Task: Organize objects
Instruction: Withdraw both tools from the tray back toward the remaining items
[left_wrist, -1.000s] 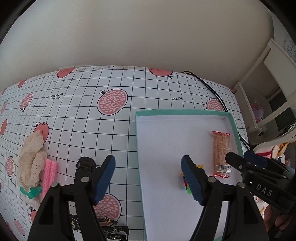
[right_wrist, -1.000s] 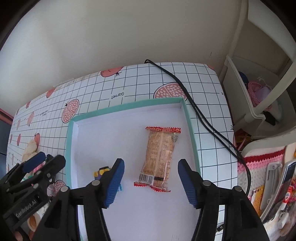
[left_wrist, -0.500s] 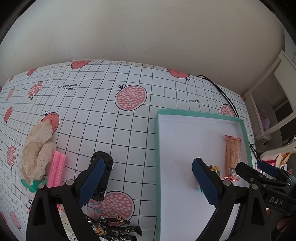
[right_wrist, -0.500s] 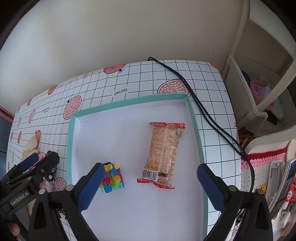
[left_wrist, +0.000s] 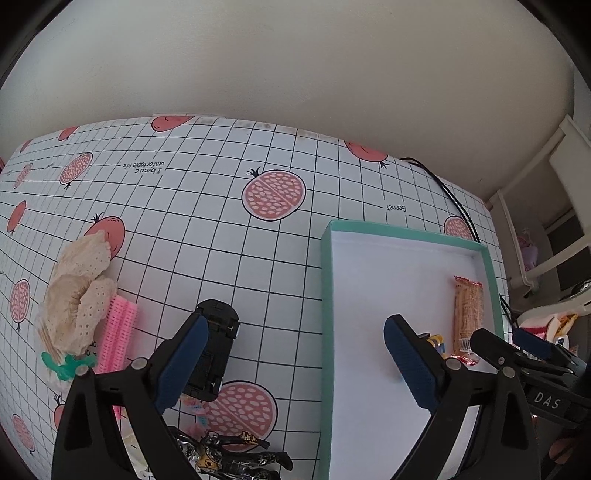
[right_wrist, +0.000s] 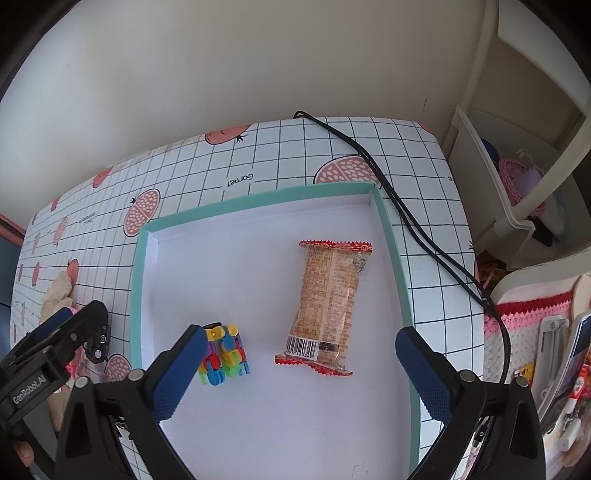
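Two hand-held grippers gaping wide, left hand-held gripper (left_wrist: 293, 360) marked "GenRobot.AI", right hand-held gripper (right_wrist: 301, 363) marked "DAS", tablecloth (left_wrist: 207, 229) printed "Garnet"

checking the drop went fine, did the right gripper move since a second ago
Yes. The right gripper has backed away from the snack packet, which now lies clear ahead in the teal tray; its jaws stand wider.

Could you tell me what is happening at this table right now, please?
A person holds a pair of tongs in each hand and is sorting small items into a teal-rimmed tray. A wrapped snack bar and a colourful block toy already lie inside it. Both the left tongs and the right tongs are open and empty. A black toy car, a pink hair roller and a cream lace scrunchie wait on the tablecloth.
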